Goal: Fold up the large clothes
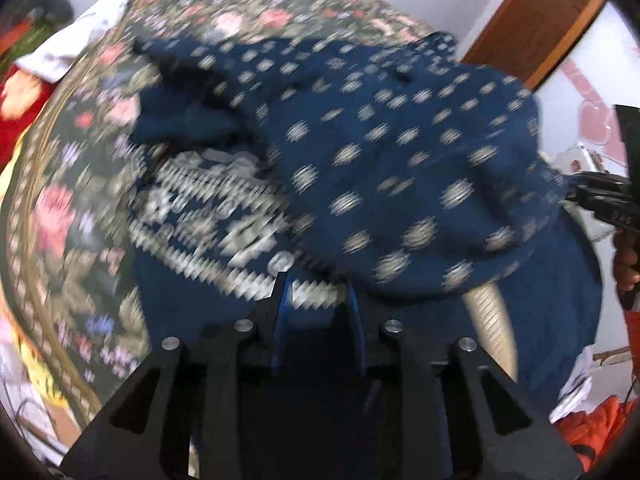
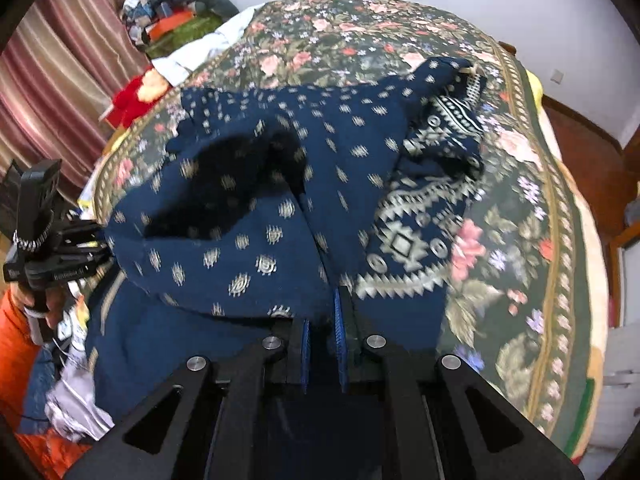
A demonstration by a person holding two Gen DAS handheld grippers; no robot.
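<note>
Garment: a large navy garment (image 2: 280,184) with small pale motifs and a broad cream geometric border, bunched and lifted across the middle of both views; in the left wrist view it is badly smeared (image 1: 380,152).

Where it lies: over the floral bedspread (image 2: 360,28), which fills the upper and right parts of the right wrist view; the far end of the cloth rests on the cover in the upper centre, the near end is raised toward both cameras.

Border band: runs down the right of centre in the right wrist view, and along the lower left of the cloth in the left wrist view.

Left gripper (image 1: 318,292): bottom centre of its own view, blue-padded fingers drawn close with a fold of the navy cloth and its cream edge pinched between them; in the right wrist view it shows at the left edge (image 2: 94,250), fingertips buried in the garment's corner.

Right gripper (image 2: 322,320): bottom centre of its own view — fingers nearly together, the hem of the garment caught in the narrow gap. In the left wrist view it sits at the right edge (image 1: 580,194), fingertips meeting the cloth.

Surroundings: striped curtain (image 2: 60,64) at upper left of the right wrist view, a heap of clothes (image 2: 168,4) beside it at the top, a wooden door (image 1: 536,20) at upper right of the left wrist view.
</note>
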